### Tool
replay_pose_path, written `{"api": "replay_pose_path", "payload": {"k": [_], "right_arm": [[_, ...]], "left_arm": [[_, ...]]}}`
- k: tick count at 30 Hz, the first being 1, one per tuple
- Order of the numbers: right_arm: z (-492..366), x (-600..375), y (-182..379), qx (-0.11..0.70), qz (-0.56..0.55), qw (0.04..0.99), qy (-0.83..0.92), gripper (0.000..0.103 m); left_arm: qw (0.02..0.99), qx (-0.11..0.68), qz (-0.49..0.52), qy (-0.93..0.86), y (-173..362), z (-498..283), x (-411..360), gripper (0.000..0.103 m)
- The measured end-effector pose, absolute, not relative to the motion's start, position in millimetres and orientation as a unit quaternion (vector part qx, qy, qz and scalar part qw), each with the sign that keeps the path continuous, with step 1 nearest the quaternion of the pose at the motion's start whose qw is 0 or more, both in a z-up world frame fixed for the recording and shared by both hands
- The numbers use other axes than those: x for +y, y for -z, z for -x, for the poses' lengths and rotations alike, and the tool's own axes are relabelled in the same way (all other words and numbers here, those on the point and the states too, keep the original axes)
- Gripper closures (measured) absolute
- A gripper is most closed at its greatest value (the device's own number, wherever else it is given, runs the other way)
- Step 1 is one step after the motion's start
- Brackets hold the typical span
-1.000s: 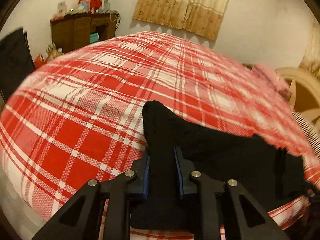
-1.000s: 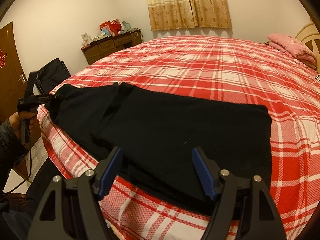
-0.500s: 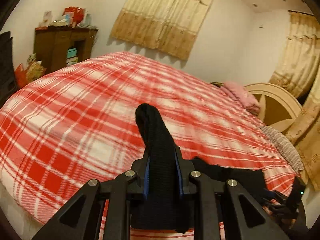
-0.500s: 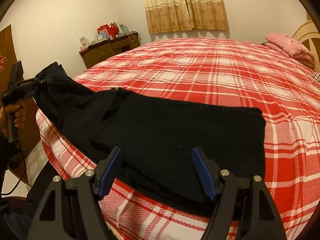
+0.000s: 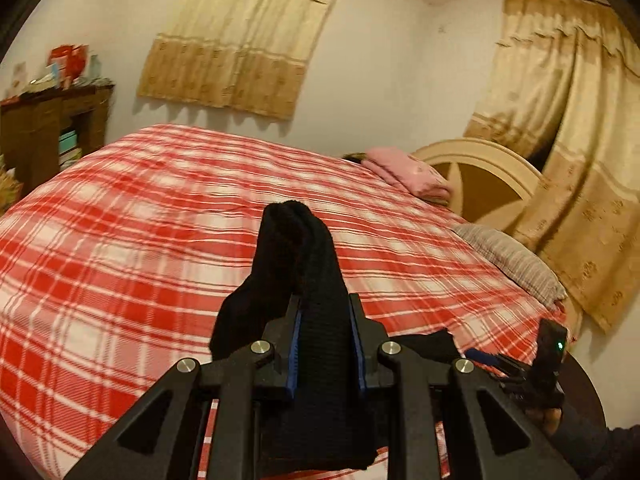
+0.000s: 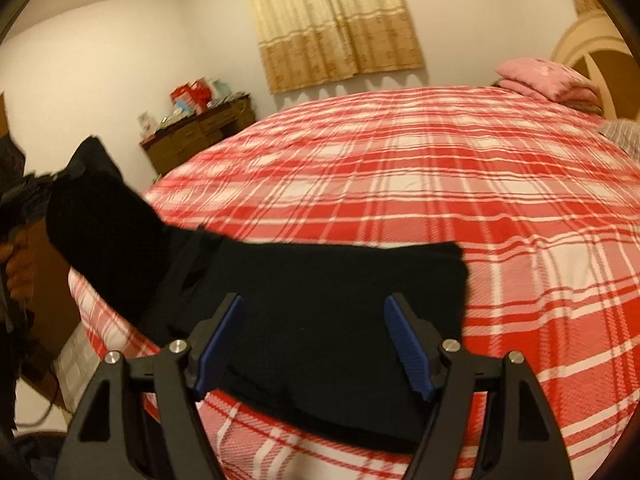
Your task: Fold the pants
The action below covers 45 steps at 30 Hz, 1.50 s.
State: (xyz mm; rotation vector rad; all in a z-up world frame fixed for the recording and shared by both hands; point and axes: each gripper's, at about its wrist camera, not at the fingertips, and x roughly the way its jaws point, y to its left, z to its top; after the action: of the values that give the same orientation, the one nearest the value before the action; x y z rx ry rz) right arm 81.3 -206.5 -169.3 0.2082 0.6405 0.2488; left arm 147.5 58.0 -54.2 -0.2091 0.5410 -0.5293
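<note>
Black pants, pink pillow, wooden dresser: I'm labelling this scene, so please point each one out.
black pants (image 6: 332,292): right wrist view, middle of the part lying flat on the bed.
pink pillow (image 6: 548,80): right wrist view, its top face.
wooden dresser (image 6: 200,136): right wrist view, its drawer front.

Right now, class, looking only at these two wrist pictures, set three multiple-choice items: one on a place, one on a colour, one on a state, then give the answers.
1. Where does the pink pillow lie?
A. at the headboard end of the bed
B. on the wooden dresser
C. on the floor

2. What colour are the pants?
A. grey
B. black
C. blue

3. How is the right hand-held gripper?
A. shut on the pants
B. shut on the bedspread
C. open above the pants

Answers:
1 A, the pillow sits beside the cream headboard.
2 B, the cloth is black against the red plaid bedspread.
3 C, its blue pads stand wide apart, while the left hand-held gripper clamps the lifted end.
</note>
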Motion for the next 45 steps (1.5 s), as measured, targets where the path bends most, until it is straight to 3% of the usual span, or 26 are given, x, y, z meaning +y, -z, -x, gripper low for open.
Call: {"api": "replay_pose_path", "payload": {"k": [26, 41, 45], "right_arm": [[-91, -268, 164, 0.306, -0.185, 0.932, -0.058, 0.025], [-95, -293, 166, 0.307, -0.214, 0.927, -0.021, 0.025], [-96, -301, 169, 0.308, -0.220, 0.926, -0.013, 0.025]], "left_arm": [[0.883, 0.308, 0.046, 0.352, 55, -156, -77, 0.082], [0.854, 0.374, -0.018, 0.361, 132, -162, -167, 0.082], [0.851, 0.373, -0.010, 0.369, 134, -159, -175, 0.078]]}}
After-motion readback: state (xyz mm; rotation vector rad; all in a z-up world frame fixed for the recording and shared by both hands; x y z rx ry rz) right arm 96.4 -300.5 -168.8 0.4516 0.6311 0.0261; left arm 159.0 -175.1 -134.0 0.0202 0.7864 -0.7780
